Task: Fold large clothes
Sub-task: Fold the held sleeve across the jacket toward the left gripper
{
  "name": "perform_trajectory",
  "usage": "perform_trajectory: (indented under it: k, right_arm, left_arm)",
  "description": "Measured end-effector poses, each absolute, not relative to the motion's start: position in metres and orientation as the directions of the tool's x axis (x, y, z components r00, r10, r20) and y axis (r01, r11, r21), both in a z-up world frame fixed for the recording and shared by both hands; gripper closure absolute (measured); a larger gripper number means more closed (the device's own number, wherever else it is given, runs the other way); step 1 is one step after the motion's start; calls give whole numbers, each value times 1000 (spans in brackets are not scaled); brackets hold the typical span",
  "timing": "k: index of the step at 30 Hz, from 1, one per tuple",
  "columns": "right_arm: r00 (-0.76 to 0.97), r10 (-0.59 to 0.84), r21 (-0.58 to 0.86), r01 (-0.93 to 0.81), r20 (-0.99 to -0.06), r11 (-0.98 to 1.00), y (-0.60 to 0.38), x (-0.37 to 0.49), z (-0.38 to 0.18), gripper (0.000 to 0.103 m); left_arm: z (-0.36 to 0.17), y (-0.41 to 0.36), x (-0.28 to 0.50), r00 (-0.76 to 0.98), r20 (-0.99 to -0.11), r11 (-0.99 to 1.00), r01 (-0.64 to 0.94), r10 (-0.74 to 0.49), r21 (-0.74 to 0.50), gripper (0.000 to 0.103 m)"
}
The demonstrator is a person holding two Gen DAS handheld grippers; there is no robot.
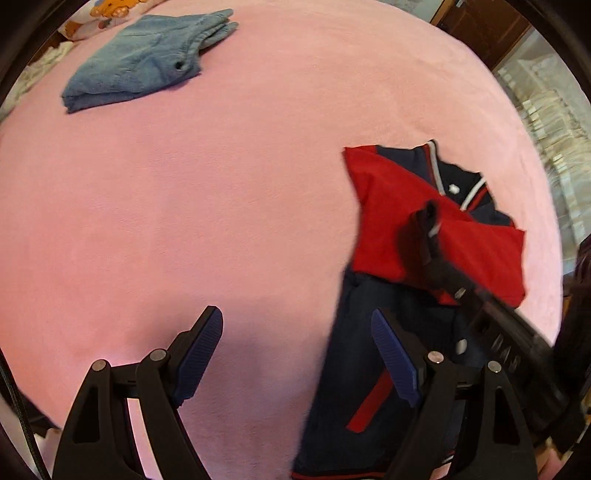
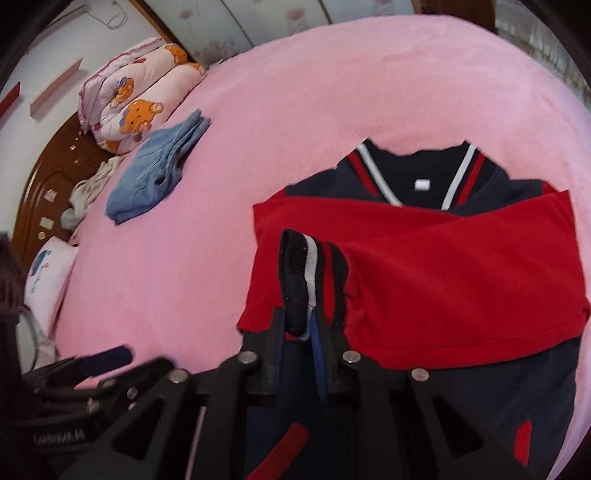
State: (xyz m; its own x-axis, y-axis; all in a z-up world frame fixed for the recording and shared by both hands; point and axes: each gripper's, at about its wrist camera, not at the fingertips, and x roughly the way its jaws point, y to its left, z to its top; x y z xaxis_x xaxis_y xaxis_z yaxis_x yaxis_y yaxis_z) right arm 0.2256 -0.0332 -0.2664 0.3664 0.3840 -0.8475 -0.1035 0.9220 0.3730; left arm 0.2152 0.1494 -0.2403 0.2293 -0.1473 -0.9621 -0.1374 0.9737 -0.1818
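Right wrist view: right hand-held gripper (image 2: 301, 325) pinches jacket (image 2: 461, 280) cuff (image 2: 306, 280) to lay sleeve across; left hand-held gripper (image 1: 295, 354) released, empty, over bed (image 1: 184, 221).

pink fleece bed cover (image 2: 332, 92) filling both views, dark wooden headboard (image 2: 48, 177) at left, white wall (image 2: 48, 48) with small wooden shelves, bear-print quilt (image 2: 140, 96) rolled by headboard, white pillow (image 2: 48, 273), patterned wardrobe doors (image 2: 236, 26) behind
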Motion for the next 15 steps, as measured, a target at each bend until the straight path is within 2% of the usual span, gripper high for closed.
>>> perform_trajectory:
  k: [1,4,11,15]
  right_arm:
    - [355,396,385,-106,-847,917,-33,225,-266,79]
    - [373,398,381,-122,-838,917,-41,216,-256,74]
    - [409,344,368,-20,-845,929,-94,198,-247,73]
    - [411,301,357,65,-861,932,-133,193,-251,73]
  left_arm:
    - [-241,147,218,233,-956,968,-131,-180,-215,22]
    - [-250,139,227,217,-935,942,-126,-280,-311,22]
    - [-277,120,241,194,-880,862,-198,-433,-467,22]
    - [-296,108,247,200,-858,818,-261,-473,-512,34]
